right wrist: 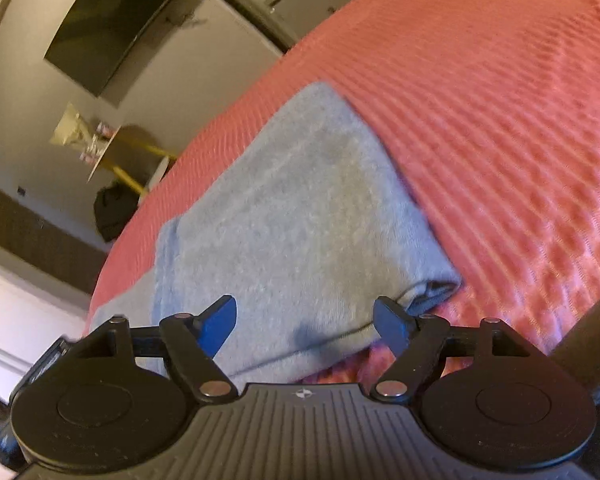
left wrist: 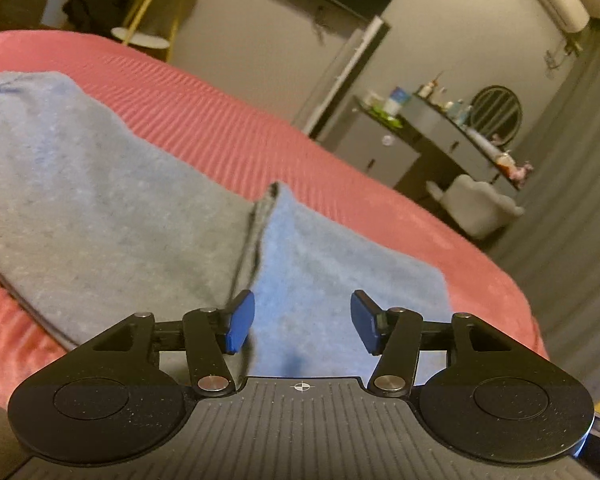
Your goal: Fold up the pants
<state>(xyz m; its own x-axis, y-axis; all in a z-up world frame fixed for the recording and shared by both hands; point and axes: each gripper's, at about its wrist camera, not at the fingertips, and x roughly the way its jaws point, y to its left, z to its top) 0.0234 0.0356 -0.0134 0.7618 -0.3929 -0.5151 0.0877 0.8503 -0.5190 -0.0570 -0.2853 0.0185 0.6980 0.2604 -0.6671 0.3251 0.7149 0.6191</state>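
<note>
Dim, warm indoor light; both fisheye views are soft, motion-blurred and bent at the edges.

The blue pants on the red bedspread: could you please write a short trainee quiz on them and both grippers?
1. True or false: the left gripper is shut on the blue pants.
2. The pants lie on: A) a grey chair B) the red bedspread C) the floor.
3. Fill in: the right gripper has its jaws ____, nothing between them.

Key: 1 false, its jaws stand apart and hold nothing. 2 B. 3 open.
</note>
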